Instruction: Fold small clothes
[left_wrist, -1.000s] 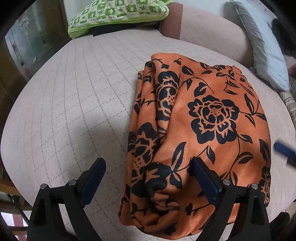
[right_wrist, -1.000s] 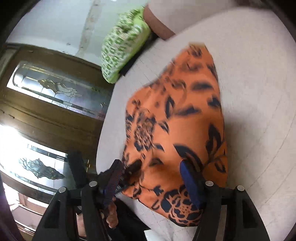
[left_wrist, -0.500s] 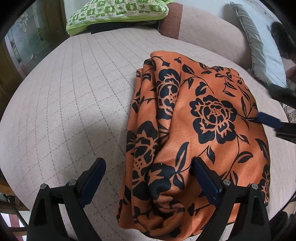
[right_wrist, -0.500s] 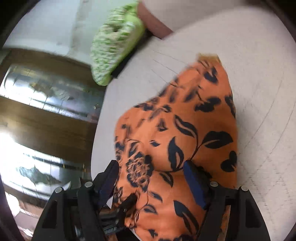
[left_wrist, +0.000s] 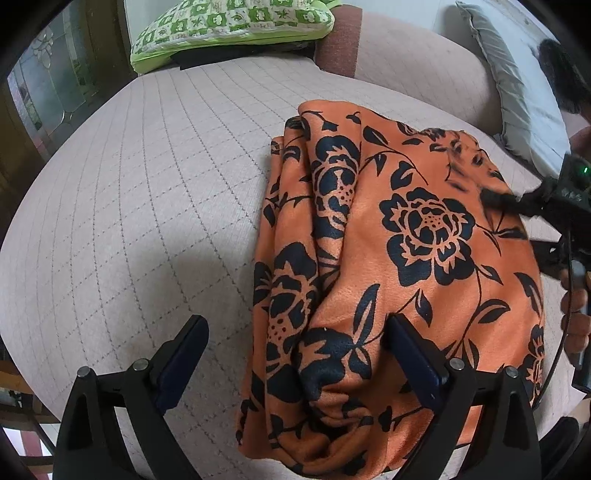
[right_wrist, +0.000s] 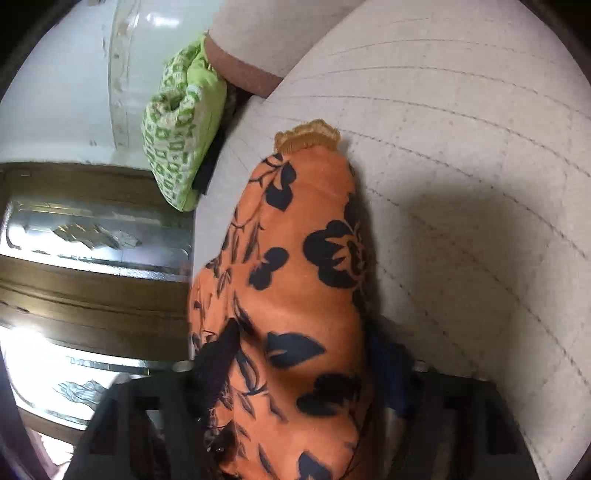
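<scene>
Right tongs have moved in and closed on the orange garment; left tongs remain wide, so another fold looks imminent.

Left wrist view: low over the near edge of the quilted cushion, facing the backrest. Right wrist view: very close, rolled sideways (door panels at left), grazing the orange garment. Both share garment, cushion and green pillow.
</scene>
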